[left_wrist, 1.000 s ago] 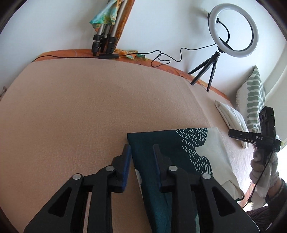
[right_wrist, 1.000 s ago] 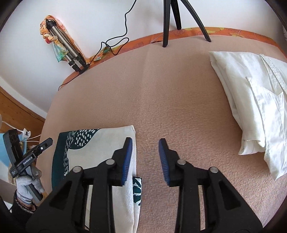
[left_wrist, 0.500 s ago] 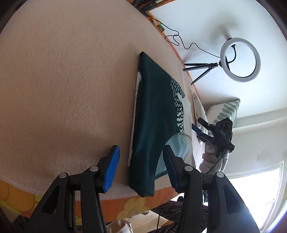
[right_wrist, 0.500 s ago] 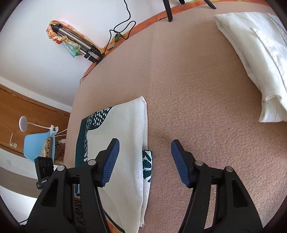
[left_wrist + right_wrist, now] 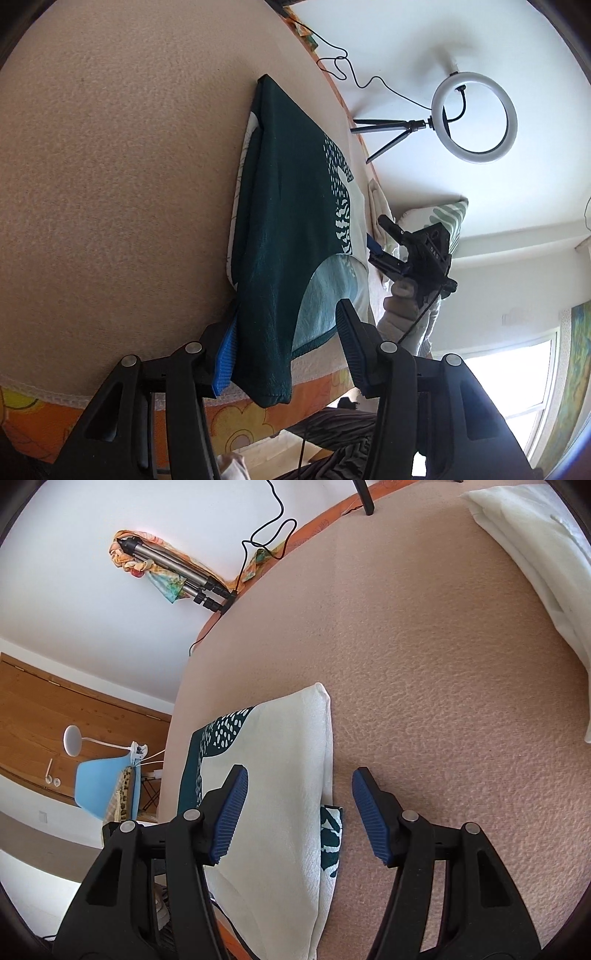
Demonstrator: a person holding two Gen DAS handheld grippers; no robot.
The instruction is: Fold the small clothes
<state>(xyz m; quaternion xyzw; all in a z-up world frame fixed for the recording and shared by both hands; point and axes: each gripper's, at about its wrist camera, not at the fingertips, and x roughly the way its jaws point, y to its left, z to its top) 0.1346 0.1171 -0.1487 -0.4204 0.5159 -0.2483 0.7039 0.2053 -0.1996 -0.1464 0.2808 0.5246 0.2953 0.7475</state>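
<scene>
A folded garment (image 5: 291,229), dark teal with white dots and a cream part, lies on the pink bed cover (image 5: 110,184); its near end hangs over the bed's front edge. My left gripper (image 5: 284,347) is open, its jaws either side of that overhanging end. In the right wrist view the garment's cream side (image 5: 280,775) shows, and my right gripper (image 5: 295,816) is open, straddling its right edge just above the cover (image 5: 461,701). The right gripper also shows in the left wrist view (image 5: 413,254).
A folded white cloth (image 5: 546,565) lies at the far right of the bed. A ring light on a tripod (image 5: 472,118) stands at the back, with a cable and a folded tripod (image 5: 177,572) by the wall. A blue chair (image 5: 107,790) stands beside the bed.
Both grippers have pulled back to the bed's near edge and opened wider. The left one has rolled sideways and now straddles the garment's overhanging end.
</scene>
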